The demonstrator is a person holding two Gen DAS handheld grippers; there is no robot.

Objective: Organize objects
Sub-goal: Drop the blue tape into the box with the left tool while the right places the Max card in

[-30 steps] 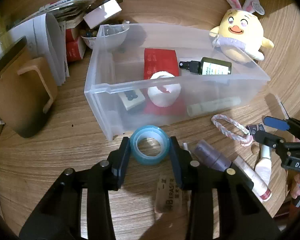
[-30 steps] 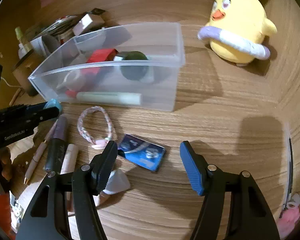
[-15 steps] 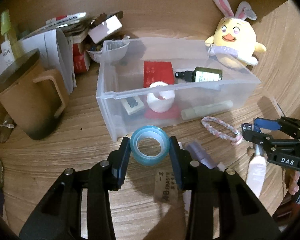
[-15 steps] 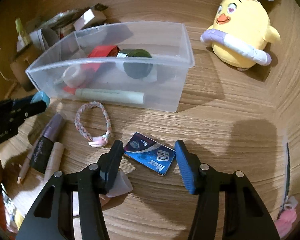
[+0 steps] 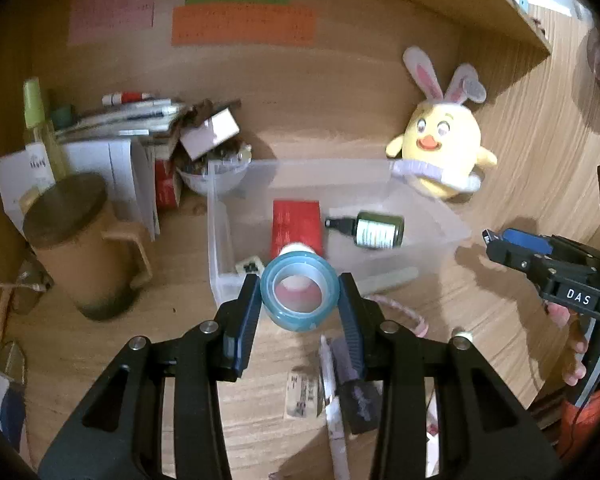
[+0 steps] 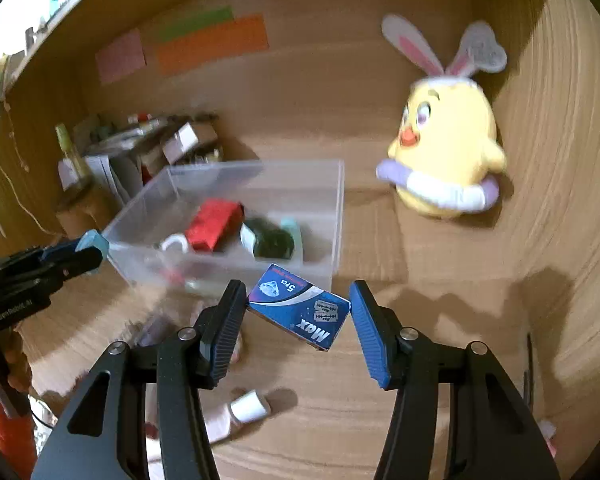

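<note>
My left gripper (image 5: 299,305) is shut on a blue roll of tape (image 5: 299,296) and holds it in the air just in front of the clear plastic bin (image 5: 220,236). The bin holds a red box (image 5: 296,222), a dark green bottle (image 5: 374,229) and a white roll. My right gripper (image 6: 298,312) is shut on a blue razor-blade box (image 6: 300,309) marked "Max", lifted off the desk before the bin's near right corner (image 6: 336,216). The right gripper also shows in the left wrist view (image 5: 516,246), the left one in the right wrist view (image 6: 72,254).
A yellow plush chick (image 5: 440,148) stands behind the bin to the right. A brown lidded mug (image 5: 84,248) and a pile of papers and boxes (image 5: 140,136) are at the left. Pens, tubes, an eraser (image 5: 302,396) and a braided bracelet (image 5: 404,312) lie on the desk in front.
Both grippers have risen from the desk. The right gripper closed on the razor-blade box and lifted it. The left gripper raised the tape toward the bin.
</note>
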